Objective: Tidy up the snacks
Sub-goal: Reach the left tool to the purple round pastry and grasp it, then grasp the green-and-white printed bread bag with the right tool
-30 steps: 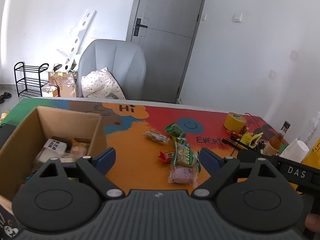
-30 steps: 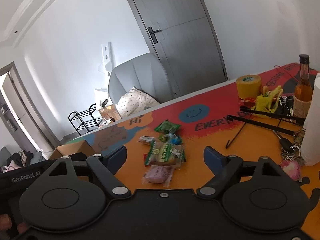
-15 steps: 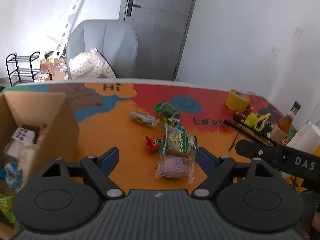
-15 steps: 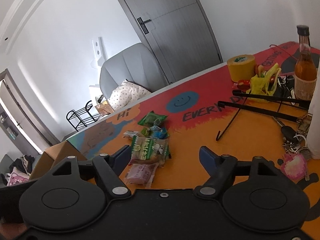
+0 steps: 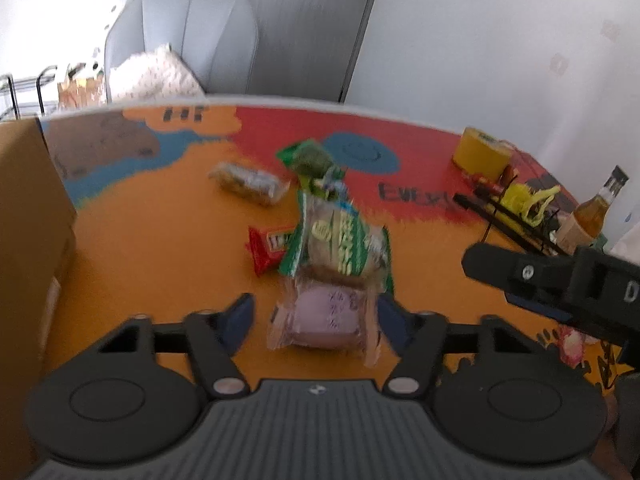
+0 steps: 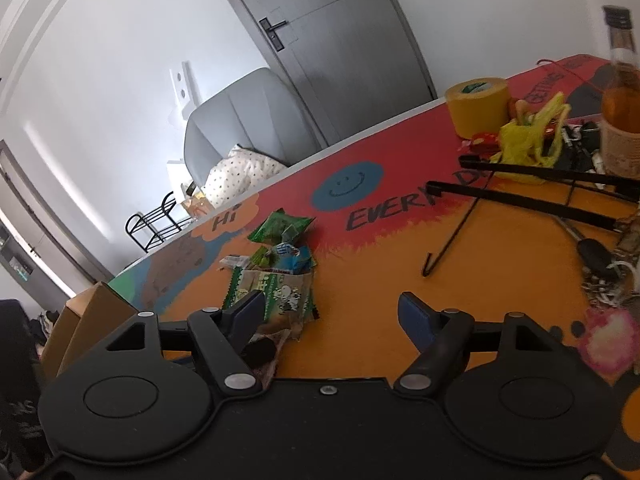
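Several snack packs lie in a loose pile mid-table. A purple-filled clear pack (image 5: 326, 318) lies between the fingers of my open left gripper (image 5: 316, 316), which is low over it. Behind it are a green-and-white pack (image 5: 344, 244), a red bar (image 5: 268, 246), a small green pack (image 5: 310, 158) and a clear pack (image 5: 250, 182). The cardboard box (image 5: 28, 216) stands at the left. My right gripper (image 6: 334, 314) is open and empty, just right of the green-and-white pack (image 6: 276, 292), and shows in the left wrist view (image 5: 532, 276).
At the right stand a yellow tape roll (image 6: 478, 106), a glass bottle (image 6: 622, 92), a yellow bag (image 6: 528, 136), black rods (image 6: 532, 200), keys (image 6: 600, 260) and a pink item (image 6: 610, 338). A grey chair (image 5: 184, 36) stands behind the table's far edge.
My left gripper has swung right from over the box and dropped toward the snack pile, now straddling the purple pack. My right gripper has moved forward and lower, toward the same pile.
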